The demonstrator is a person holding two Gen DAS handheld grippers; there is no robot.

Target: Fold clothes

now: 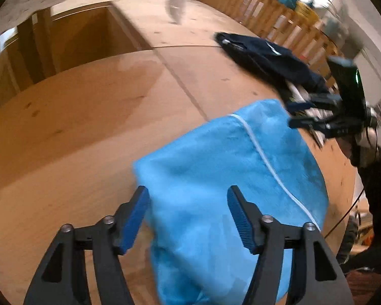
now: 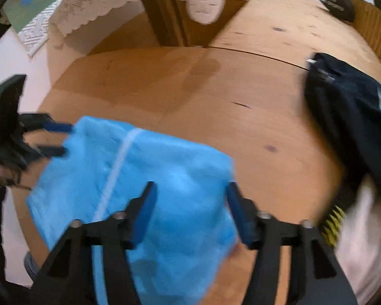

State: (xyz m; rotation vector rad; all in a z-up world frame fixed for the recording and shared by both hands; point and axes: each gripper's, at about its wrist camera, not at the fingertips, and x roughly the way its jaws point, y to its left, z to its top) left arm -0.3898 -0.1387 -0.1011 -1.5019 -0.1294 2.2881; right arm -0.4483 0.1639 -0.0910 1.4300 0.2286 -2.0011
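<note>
1. Left claw (image 1: 188, 218) is hovering with its blue pads (image 1: 134, 219) spread apart, gripping nothing, above the near edge of the blue garment (image 1: 216, 178).
2. Right claw (image 2: 190, 213) is likewise gaping wide over the same blue garment (image 2: 144, 178), holding nothing.
3. That garment, with a white stripe (image 1: 266, 162) running across it, is lying bunched on the wooden counter (image 1: 76, 127).
4. A dark navy garment (image 2: 350, 106) is sitting well apart, toward the counter's far right edge.
</note>
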